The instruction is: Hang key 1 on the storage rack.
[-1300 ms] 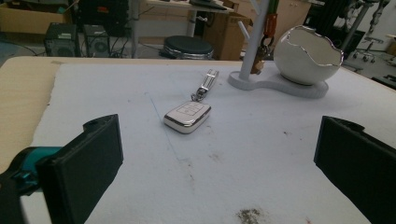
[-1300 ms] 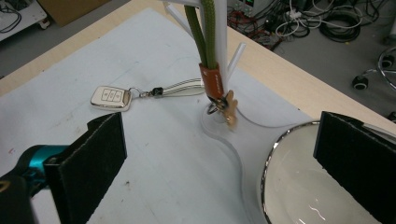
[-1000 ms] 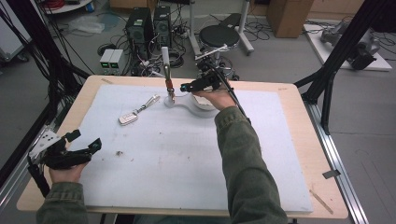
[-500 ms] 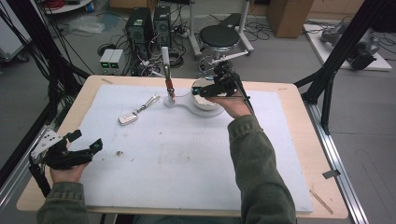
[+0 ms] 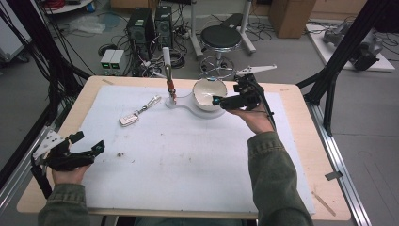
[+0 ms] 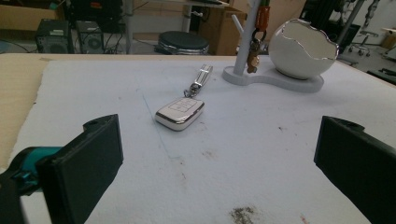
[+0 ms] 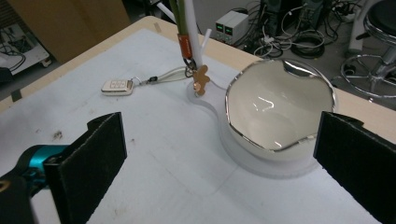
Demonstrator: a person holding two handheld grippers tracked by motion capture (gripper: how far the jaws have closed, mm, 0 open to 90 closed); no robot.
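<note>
Car key fob [image 6: 180, 112] lies mid-mat as the wide-open right gripper [image 5: 217, 100] hovers beside the eggshell bowl [image 7: 279, 111]; left gripper [image 5: 94, 149], also open, rests idle.

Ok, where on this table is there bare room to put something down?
The white mat lies bare from the key fob forward to the near edge, between the left gripper and the right sleeve. It is crowded at the far edge: stand, bowl, right gripper.

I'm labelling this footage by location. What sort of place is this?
Probably a lab or workshop: computer towers and tangled cables on the floor, a round stool, black frame struts around the table.
</note>
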